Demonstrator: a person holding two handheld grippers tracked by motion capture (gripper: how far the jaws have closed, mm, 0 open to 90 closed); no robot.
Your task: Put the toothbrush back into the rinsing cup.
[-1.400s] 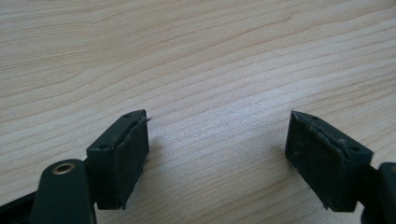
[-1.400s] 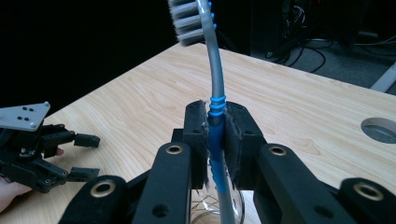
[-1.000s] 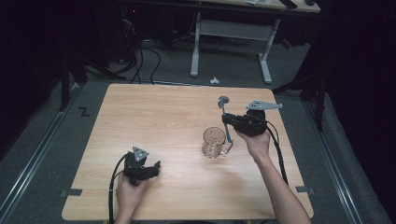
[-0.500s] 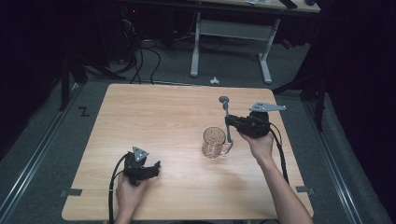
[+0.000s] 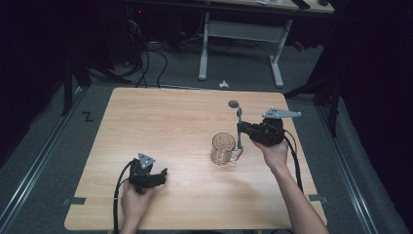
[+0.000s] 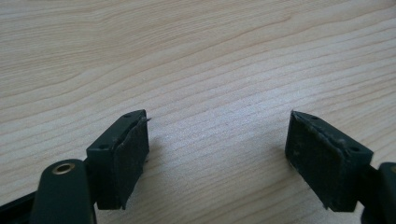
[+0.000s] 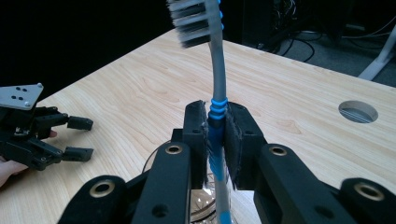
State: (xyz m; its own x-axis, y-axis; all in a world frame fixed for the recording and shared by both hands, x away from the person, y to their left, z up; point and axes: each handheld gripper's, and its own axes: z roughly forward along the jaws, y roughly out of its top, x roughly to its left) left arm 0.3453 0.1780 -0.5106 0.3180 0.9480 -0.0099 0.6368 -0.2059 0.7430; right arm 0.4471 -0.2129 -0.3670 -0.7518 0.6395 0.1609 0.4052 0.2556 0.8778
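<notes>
— Nearest, what's the left gripper (image 5: 163, 174) doing?
— Resting on the desk (image 5: 160, 122), jaws spread, nothing between them.
— Farther off?
— The right gripper (image 7: 216, 140) pinches a toothbrush (image 7: 215, 79) upright, its lower end beside the glass mug (image 5: 223, 148) — bristles on top.

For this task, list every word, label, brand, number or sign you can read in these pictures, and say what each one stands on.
"Z": a dark mark that reads like this letter, on the grey floor left of the table.
Toothbrush, glass mug, both grippers: no lettering can be made out.
</notes>
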